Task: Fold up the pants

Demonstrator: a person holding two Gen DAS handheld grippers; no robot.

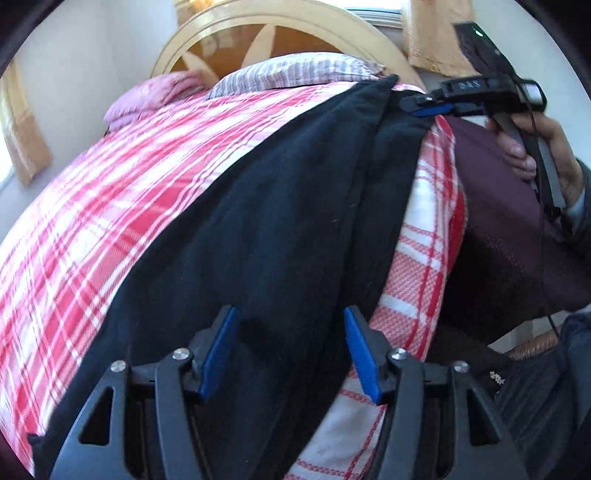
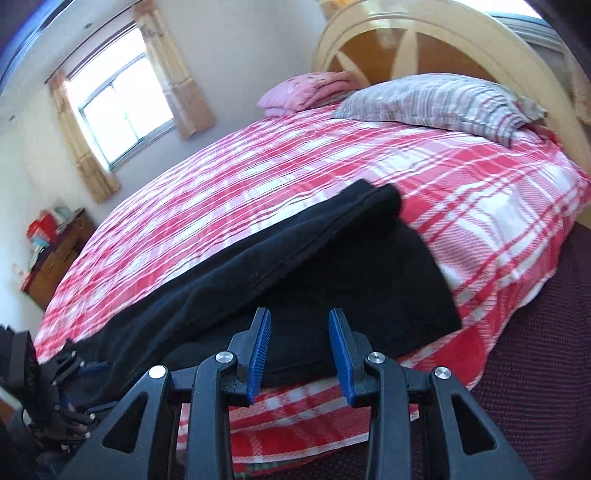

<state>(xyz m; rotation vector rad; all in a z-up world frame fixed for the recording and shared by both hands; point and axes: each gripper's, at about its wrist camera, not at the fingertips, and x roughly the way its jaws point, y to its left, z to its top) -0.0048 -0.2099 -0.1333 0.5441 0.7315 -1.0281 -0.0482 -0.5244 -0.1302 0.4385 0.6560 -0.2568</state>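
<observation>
One pair of black fleece pants (image 2: 303, 266) is laid lengthwise along the near edge of the red-and-white checked bedspread (image 2: 229, 206), well short of the two pillows at its head, one grey striped (image 2: 436, 101) and one pink (image 2: 310, 88). The left gripper (image 1: 290, 354) is held with jaws apart over the pants, nothing clamped. The right gripper (image 2: 300, 354) is likewise seen parted and empty just above them.

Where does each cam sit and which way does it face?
Left wrist: on the left gripper, looking down along the dark pants toward the headboard; the right gripper and its hand show.
Right wrist: on the right gripper, facing across the bed toward the window; the left gripper shows.
Shared: pants, plaid bedspread, striped pillow.
</observation>
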